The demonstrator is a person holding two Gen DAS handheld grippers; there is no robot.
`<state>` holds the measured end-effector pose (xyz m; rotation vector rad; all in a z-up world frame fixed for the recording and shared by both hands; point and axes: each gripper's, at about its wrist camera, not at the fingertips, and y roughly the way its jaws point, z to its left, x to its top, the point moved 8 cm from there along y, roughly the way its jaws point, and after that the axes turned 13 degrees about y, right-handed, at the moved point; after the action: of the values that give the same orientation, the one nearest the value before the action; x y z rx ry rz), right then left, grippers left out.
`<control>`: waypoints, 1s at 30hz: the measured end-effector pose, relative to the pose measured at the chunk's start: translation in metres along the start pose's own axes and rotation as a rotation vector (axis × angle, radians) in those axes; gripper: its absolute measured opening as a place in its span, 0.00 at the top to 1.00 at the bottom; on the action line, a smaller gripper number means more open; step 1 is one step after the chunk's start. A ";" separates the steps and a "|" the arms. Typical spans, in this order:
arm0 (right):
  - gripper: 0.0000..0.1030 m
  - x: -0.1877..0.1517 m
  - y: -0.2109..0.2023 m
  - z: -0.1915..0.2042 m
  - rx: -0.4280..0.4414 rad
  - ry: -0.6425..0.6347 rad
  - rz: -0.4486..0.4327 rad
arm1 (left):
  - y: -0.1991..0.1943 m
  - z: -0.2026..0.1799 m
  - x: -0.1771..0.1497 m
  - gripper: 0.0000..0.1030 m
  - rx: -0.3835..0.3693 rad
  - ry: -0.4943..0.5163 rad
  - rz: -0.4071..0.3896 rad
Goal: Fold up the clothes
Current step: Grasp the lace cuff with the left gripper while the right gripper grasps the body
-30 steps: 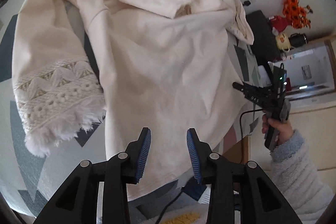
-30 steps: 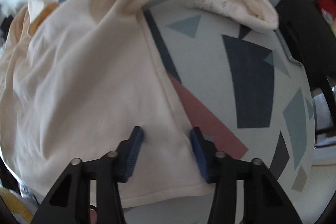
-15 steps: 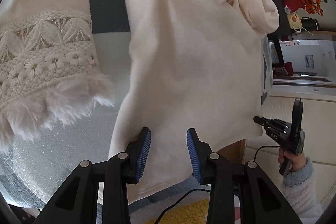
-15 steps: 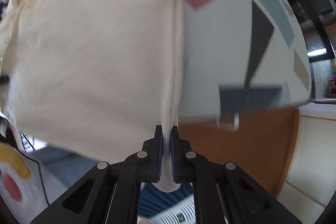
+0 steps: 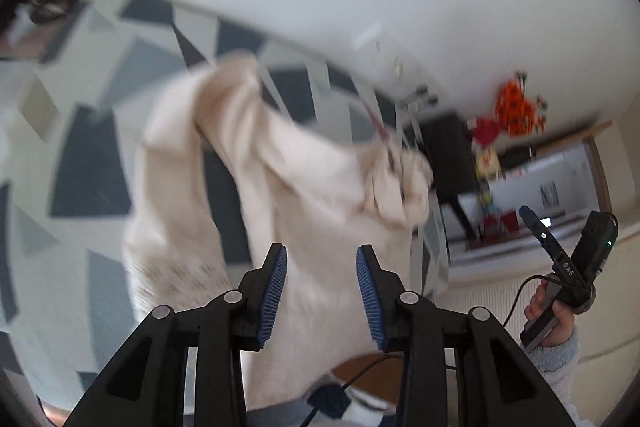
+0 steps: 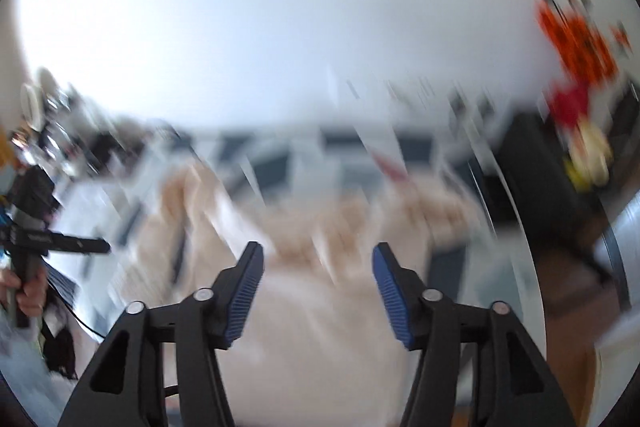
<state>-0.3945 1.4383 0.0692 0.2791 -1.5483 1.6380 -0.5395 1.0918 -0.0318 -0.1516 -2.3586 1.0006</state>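
Now both grippers are standing parted and empty: the left gripper [image 5: 321,291] and right gripper [image 6: 318,293] have just been opening, nothing between them. The cream garment [image 5: 304,195] is lying crumpled on the patterned table [image 5: 92,163], apparently between folds; the next grasp is calling for a free edge.

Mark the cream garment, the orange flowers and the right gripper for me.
cream garment [image 5: 320,187], left wrist view, middle of the cloth.
orange flowers [image 5: 518,109], left wrist view, the blossoms.
right gripper [image 6: 318,291], right wrist view, midway between fingertips.
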 end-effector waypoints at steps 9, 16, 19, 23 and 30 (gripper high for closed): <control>0.27 -0.011 0.181 0.078 0.064 -0.286 0.283 | 0.061 0.085 -0.047 0.44 0.282 -0.153 0.171; 0.51 -0.071 0.260 0.043 -0.036 -0.375 0.421 | 0.115 0.107 -0.072 0.45 0.426 -0.179 0.255; 0.93 -0.067 0.275 0.036 -0.036 -0.385 0.447 | 0.108 0.111 -0.063 0.94 0.461 -0.200 0.219; 0.95 -0.028 0.279 0.044 -0.030 -0.404 0.346 | 0.067 0.122 -0.050 0.95 0.483 -0.281 0.107; 0.95 0.027 0.312 0.098 0.010 -0.438 0.266 | -0.049 0.152 -0.055 0.95 0.589 -0.503 -0.136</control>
<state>-0.6628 1.3980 -0.1151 0.4790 -1.9718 1.8770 -0.5704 0.9439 -0.1083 0.5343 -2.3231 1.7678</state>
